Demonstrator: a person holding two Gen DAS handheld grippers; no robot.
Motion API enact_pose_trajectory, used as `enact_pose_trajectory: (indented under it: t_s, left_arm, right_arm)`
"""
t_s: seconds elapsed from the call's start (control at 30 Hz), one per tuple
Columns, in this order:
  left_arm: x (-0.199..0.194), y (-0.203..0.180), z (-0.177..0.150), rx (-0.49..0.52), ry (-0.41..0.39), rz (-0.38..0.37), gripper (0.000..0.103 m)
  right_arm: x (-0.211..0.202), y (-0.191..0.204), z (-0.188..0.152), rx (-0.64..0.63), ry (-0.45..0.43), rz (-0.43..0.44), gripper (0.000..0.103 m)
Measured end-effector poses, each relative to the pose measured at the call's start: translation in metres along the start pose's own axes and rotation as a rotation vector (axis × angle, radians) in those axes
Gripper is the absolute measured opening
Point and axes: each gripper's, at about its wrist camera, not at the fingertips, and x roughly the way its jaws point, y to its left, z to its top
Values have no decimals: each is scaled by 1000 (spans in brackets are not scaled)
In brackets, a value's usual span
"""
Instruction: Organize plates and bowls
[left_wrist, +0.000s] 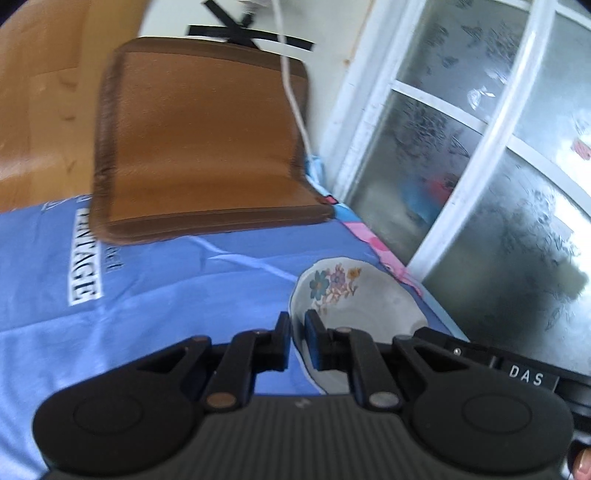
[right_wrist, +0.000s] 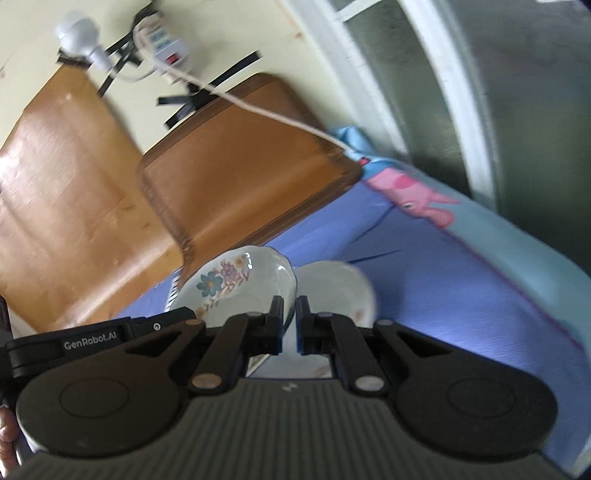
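A white bowl with painted flowers (left_wrist: 354, 291) is pinched by its near rim in my left gripper (left_wrist: 297, 325), whose jaws are shut on it above the blue cloth (left_wrist: 147, 295). In the right wrist view my right gripper (right_wrist: 290, 308) is shut on the rim of the same kind of flowered bowl (right_wrist: 236, 284). A second white bowl or plate (right_wrist: 336, 291) sits just behind and right of it, blurred. Whether the two touch I cannot tell.
A brown padded chair back (left_wrist: 199, 136) stands at the far edge of the cloth-covered surface. A white cable (left_wrist: 291, 85) runs down the wall. A frosted glass window (left_wrist: 480, 155) lies to the right. A power strip (right_wrist: 166, 44) hangs on the wall.
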Motion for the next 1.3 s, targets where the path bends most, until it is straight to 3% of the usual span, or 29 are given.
enact_pose_trajectory:
  t_s: [0.23,0.43,0.97,1.3]
  left_arm:
    - [15,-17,-1,30,28,-3,10]
    - [9,-11,-4,22,18,24,10]
    - [-56,79,-23,-129,-58,193,10]
    - [-59,117,-53,-177,-38,261,12]
  right_arm:
    - [-3,-17,4,38,-12,-22,9]
    - [-1,-13,1,35,-2,0,9]
    - [41,67,-33,-79,132,136,9]
    - [66,96,-63,-153,219,117,9]
